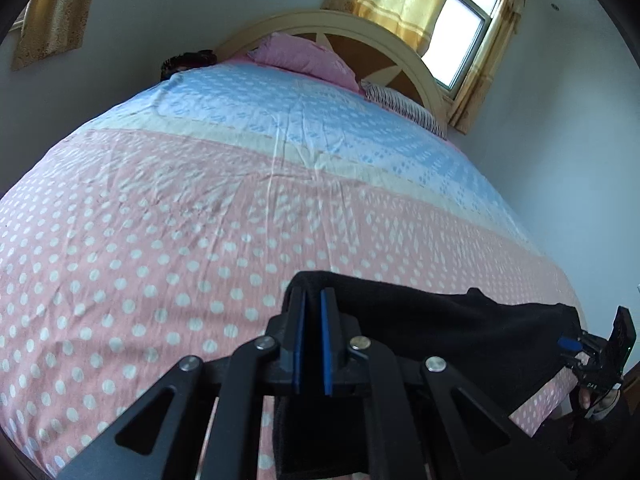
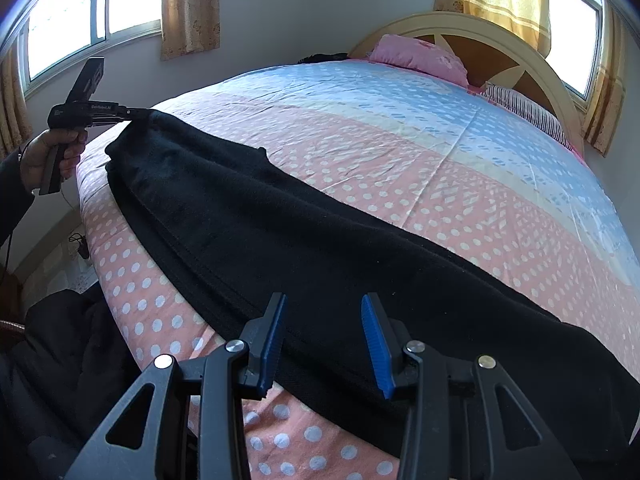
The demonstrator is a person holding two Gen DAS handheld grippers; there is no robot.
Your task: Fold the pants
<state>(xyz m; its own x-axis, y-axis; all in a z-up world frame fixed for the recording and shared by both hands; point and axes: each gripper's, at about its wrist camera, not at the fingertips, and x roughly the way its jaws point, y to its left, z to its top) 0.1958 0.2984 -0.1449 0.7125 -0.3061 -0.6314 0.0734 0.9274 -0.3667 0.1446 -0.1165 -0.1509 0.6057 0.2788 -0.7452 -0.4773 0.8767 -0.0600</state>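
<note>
The black pants (image 2: 280, 216) lie lengthwise along the bed (image 2: 400, 152) edge: soft, limp fleece. Left hand-held gripper (image 1: 313, 300) clenches one end; right hand-held gripper (image 2: 324, 312) hovers released above the other. Grasp hems.

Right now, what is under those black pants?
The black pants lie on the dotted pink bedspread. Whatever else sits beneath them is covered.

Pants (image 2: 280, 216): black cloth, matt, fleecy nap. Bedsheet (image 1: 160, 220): thin woven cloth, creased, printed with white dots. Pillow (image 1: 304, 58): pink cloth, soft, puckered. Headboard (image 2: 532, 68): painted wood, smooth, with brown panels. Right gripper (image 2: 324, 340): matt black plastic, ribbed blue pads, shiny metal pivots. Curtains (image 2: 190, 4): yellow patterned cloth.
</note>
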